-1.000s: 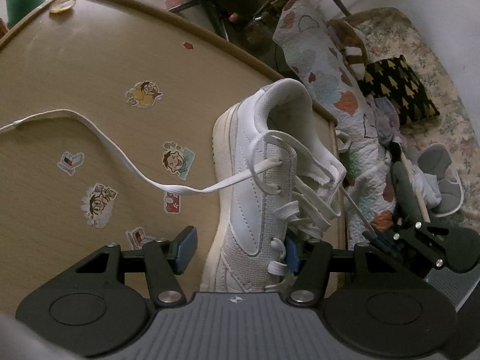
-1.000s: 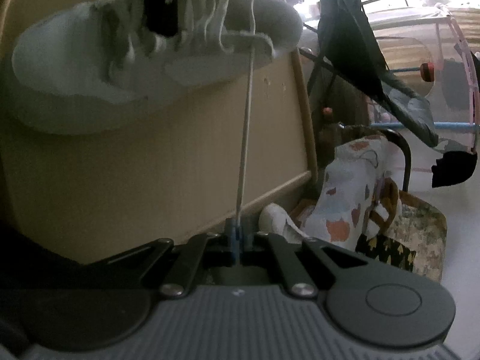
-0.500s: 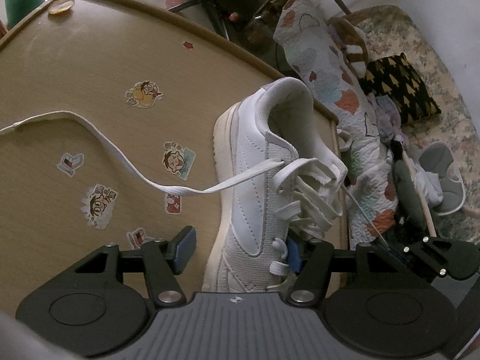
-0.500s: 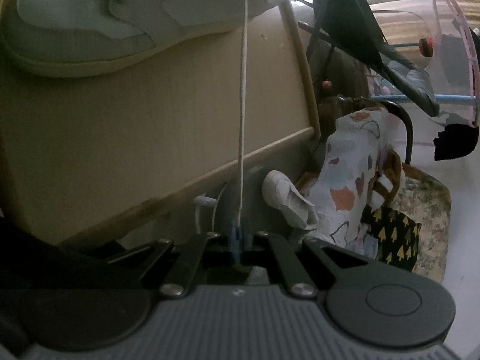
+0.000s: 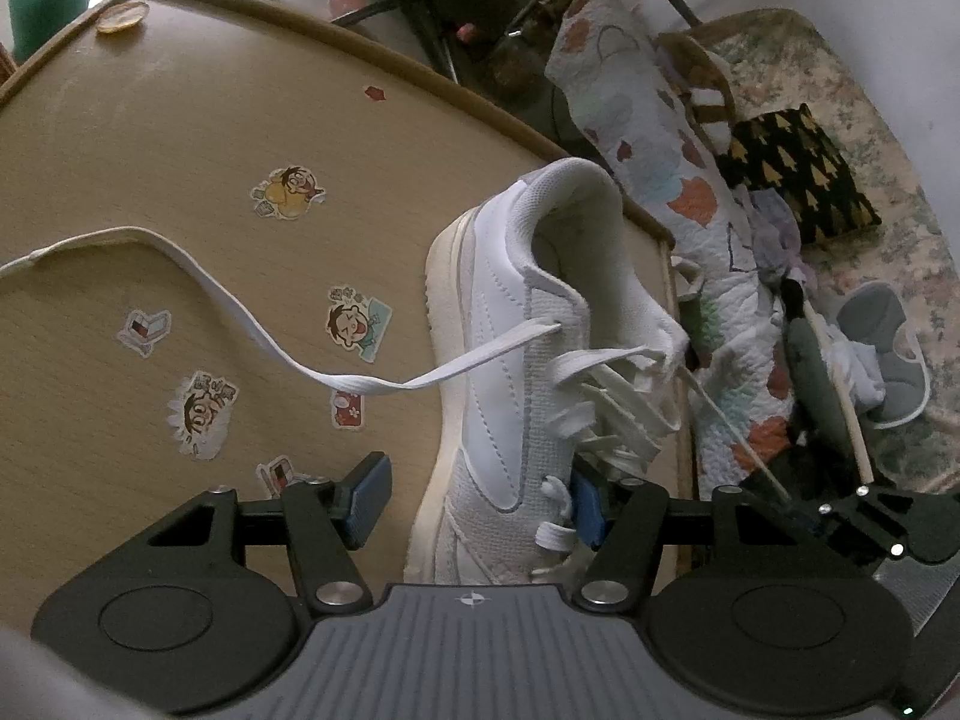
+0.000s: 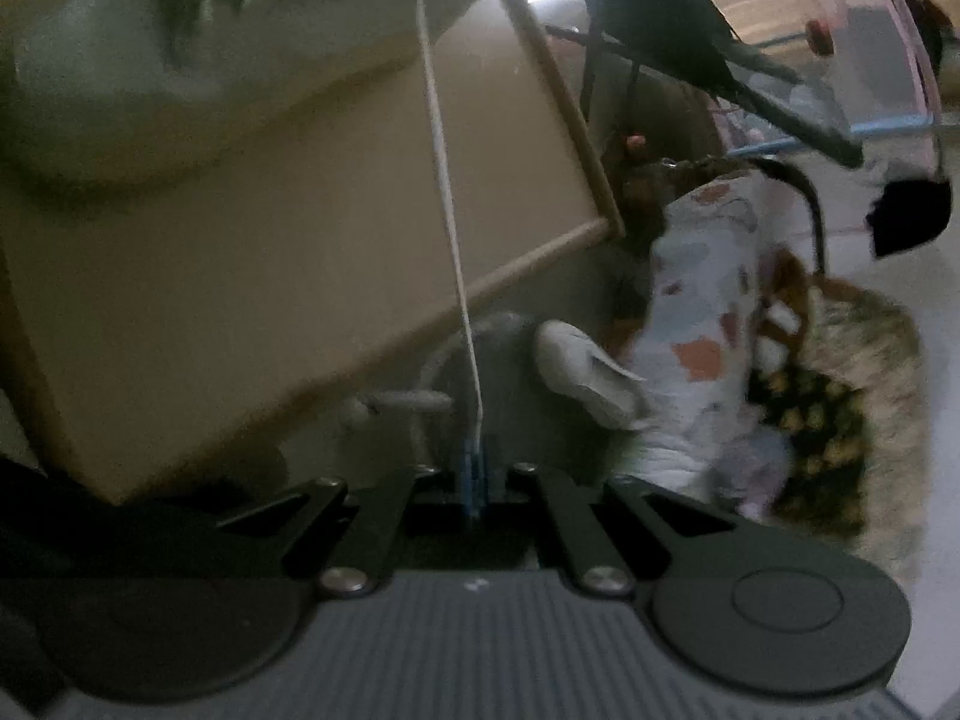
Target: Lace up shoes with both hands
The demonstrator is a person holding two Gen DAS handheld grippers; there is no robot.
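A white sneaker [image 5: 516, 360] stands on the wooden table [image 5: 150, 138], heel away from me. My left gripper [image 5: 474, 498] is open, its two blue pads astride the shoe's front, the right pad [image 5: 585, 507] against the laces. One lace end [image 5: 180, 264] trails loose across the table to the left. My right gripper [image 6: 474, 480] is shut on the other lace end [image 6: 447, 204], which runs taut up to the blurred shoe [image 6: 150, 60]. That gripper also shows in the left wrist view [image 5: 840, 516], off the table's right edge.
Cartoon stickers [image 5: 354, 324] dot the table top. Beyond the table's right edge [image 5: 672, 312] lie a patterned quilt [image 5: 648, 138], a black cushion [image 5: 798, 180] and a second white shoe [image 6: 588, 372] on the floor. A green cup [image 5: 48, 0] stands far left.
My right gripper has pulled its lace end further out past the table edge, and the top lace loop over the shoe's tongue has drawn tight. The left gripper has stayed put.
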